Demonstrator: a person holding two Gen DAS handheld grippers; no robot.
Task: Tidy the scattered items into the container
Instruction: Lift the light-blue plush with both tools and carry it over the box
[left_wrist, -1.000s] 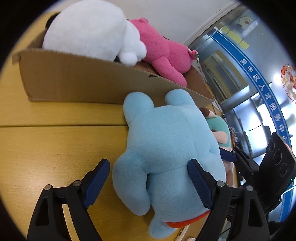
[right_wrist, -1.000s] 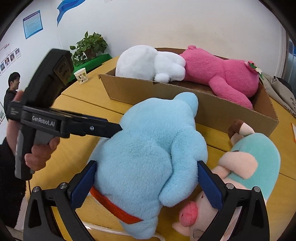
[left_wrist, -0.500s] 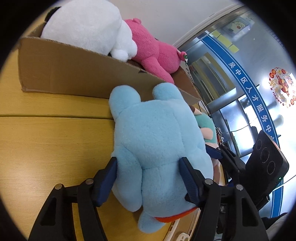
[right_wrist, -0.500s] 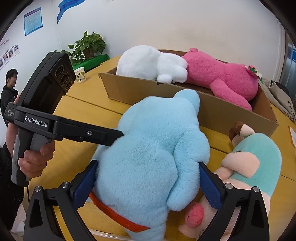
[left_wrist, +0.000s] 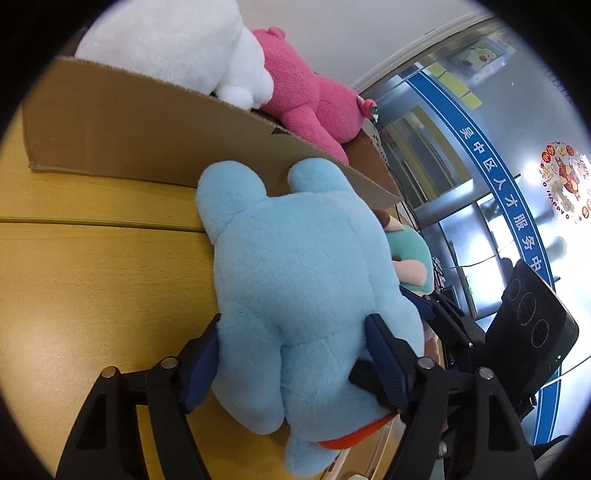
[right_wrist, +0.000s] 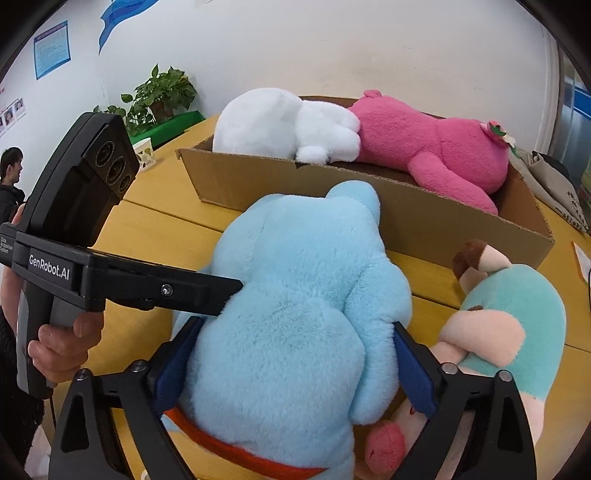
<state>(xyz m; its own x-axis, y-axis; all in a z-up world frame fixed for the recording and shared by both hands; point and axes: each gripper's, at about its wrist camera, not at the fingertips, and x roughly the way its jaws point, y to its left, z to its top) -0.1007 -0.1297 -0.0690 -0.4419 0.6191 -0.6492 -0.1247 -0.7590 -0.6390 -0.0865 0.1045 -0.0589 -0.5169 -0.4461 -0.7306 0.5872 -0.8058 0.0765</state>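
Observation:
A big light-blue plush toy (left_wrist: 303, 280) with a red collar lies on the yellow table (left_wrist: 92, 288) in front of the cardboard box (left_wrist: 147, 136). My left gripper (left_wrist: 295, 354) is shut on its body from one side. My right gripper (right_wrist: 291, 350) is shut on the same blue plush (right_wrist: 295, 314) from the other side. The box (right_wrist: 424, 218) holds a white plush (right_wrist: 288, 125) and a pink plush (right_wrist: 432, 147). A teal and pink plush doll (right_wrist: 498, 332) lies on the table just right of the blue one.
A potted plant (right_wrist: 162, 96) and a paper cup (right_wrist: 146, 151) stand at the table's far left. A person (right_wrist: 11, 177) stands at the left edge. A cloth bag (right_wrist: 550, 184) lies behind the box on the right. Glass doors (left_wrist: 480, 184) are beyond the table.
Both grippers have closed in on the blue plush, from wide open around it to squeezing its body. The plush has shifted slightly toward the box.

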